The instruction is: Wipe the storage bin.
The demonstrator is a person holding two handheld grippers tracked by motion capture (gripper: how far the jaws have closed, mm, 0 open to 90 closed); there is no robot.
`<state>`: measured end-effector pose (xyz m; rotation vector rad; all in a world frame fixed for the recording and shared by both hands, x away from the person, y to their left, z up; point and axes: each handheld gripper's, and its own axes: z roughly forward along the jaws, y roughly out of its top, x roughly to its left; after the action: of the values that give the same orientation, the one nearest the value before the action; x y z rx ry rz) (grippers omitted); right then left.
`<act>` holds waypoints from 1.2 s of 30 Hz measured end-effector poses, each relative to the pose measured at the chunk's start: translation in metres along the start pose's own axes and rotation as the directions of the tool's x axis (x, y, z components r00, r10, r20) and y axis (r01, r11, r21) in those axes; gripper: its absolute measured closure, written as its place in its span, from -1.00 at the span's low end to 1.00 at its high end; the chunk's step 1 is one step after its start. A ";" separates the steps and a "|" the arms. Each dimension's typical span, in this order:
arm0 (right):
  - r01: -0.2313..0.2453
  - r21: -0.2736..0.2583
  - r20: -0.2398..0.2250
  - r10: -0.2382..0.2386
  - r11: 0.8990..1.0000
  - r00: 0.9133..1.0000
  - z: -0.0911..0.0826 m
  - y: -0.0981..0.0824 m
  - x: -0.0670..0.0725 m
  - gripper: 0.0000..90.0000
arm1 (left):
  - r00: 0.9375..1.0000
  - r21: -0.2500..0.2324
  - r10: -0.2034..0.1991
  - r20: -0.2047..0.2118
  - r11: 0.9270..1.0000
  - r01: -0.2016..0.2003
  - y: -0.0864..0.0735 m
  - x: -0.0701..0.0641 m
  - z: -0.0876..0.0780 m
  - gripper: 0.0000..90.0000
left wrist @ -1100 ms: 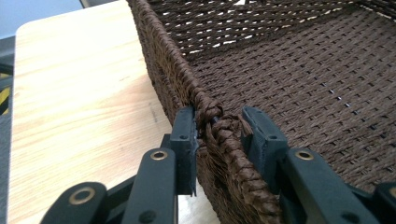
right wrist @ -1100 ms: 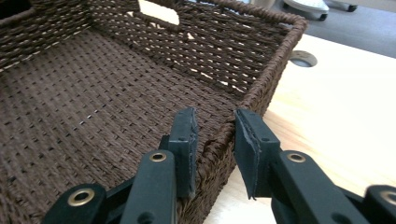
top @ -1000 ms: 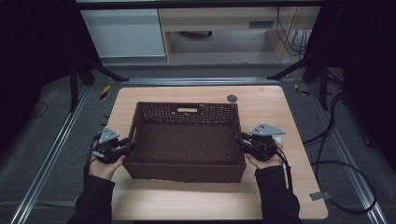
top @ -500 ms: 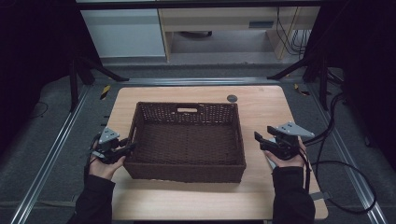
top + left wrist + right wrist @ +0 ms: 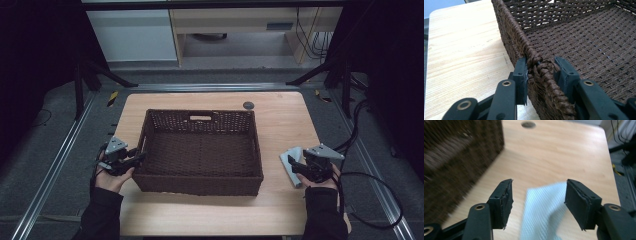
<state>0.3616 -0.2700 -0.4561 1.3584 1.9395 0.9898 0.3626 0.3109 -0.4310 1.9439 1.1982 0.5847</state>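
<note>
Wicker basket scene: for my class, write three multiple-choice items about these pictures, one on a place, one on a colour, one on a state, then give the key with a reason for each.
1. Where does the light blue cloth lie?
A. inside the basket
B. on the table, right of the basket
C. on the floor

2. What colour is the wicker basket?
A. dark brown
B. white
C. red

3. How does the left gripper stand?
A. open, far from the basket
B. holding the cloth
C. jaws either side of the basket's rim

Key:
1 B: the high view shows the cloth on the wooden table, in front of the right gripper.
2 A: its weave is dark brown in the high view and the left gripper view.
3 C: the left gripper view shows the braided rim between its jaws.
</note>
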 end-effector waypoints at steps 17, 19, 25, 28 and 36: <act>0.000 0.197 -0.010 0.002 0.980 1.000 0.020 -0.025 -0.007 0.47 | 1.000 -0.006 -0.012 -0.003 1.000 0.012 0.000 0.001 0.000 0.44; 0.002 0.219 -0.016 0.002 0.976 1.000 0.023 -0.025 -0.007 0.60 | 1.000 -0.005 -0.016 -0.002 1.000 0.016 0.000 0.001 0.000 0.45; 0.010 0.224 -0.030 -0.003 0.974 1.000 0.022 -0.019 -0.003 0.79 | 1.000 -0.001 -0.014 -0.006 1.000 0.014 0.001 0.000 0.000 0.47; 0.015 0.190 -0.049 -0.006 0.982 0.999 0.019 -0.014 0.000 0.79 | 1.000 -0.002 -0.030 0.007 1.000 0.030 0.001 0.002 -0.001 0.48; 0.034 0.040 -0.113 -0.030 0.999 0.993 0.007 0.011 0.015 0.79 | 1.000 0.010 -0.006 0.017 1.000 0.006 -0.002 0.015 -0.008 0.52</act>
<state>0.3681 -0.2516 -0.4516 1.3156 2.0694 1.0360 0.3624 0.3279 -0.4276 1.9494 1.1985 0.5584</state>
